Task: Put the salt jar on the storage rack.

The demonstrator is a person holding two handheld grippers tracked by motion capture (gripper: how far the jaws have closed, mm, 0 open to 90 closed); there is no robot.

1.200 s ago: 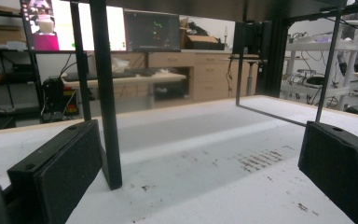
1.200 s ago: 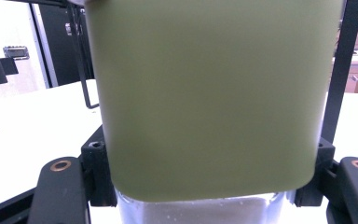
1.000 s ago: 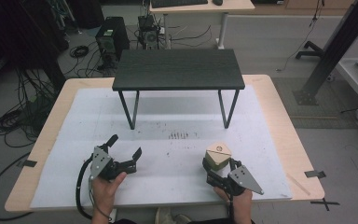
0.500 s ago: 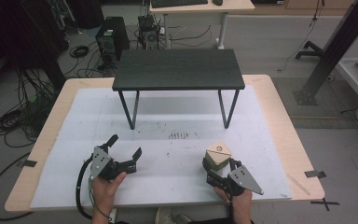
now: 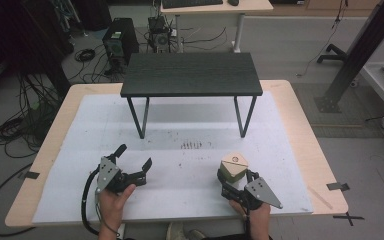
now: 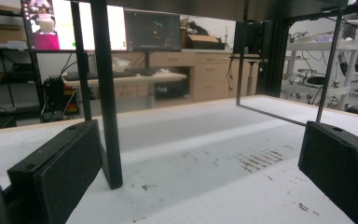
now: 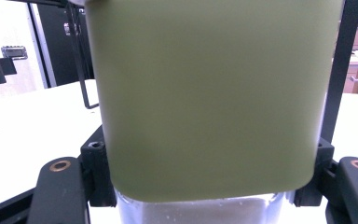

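An olive-green container (image 5: 231,171) with a pale wooden lid (image 5: 235,161) stands on the white mat (image 5: 180,125) at the front right. My right gripper (image 5: 234,178) is shut on it, one jaw on each side. In the right gripper view the container (image 7: 209,93) is very close, with a clear lower part (image 7: 200,210) showing under it between the jaws of my right gripper (image 7: 207,179). At the front left my left gripper (image 5: 135,156) rests low over the mat, open, with nothing between its fingers. In its own view the left gripper (image 6: 196,177) has its black jaws wide apart.
A small black table (image 5: 192,75) on thin metal legs stands on the mat behind both grippers; one leg (image 6: 107,93) is close ahead in the left gripper view. Dark smudges (image 5: 192,145) mark the mat. The wooden tabletop (image 5: 300,125) borders the mat.
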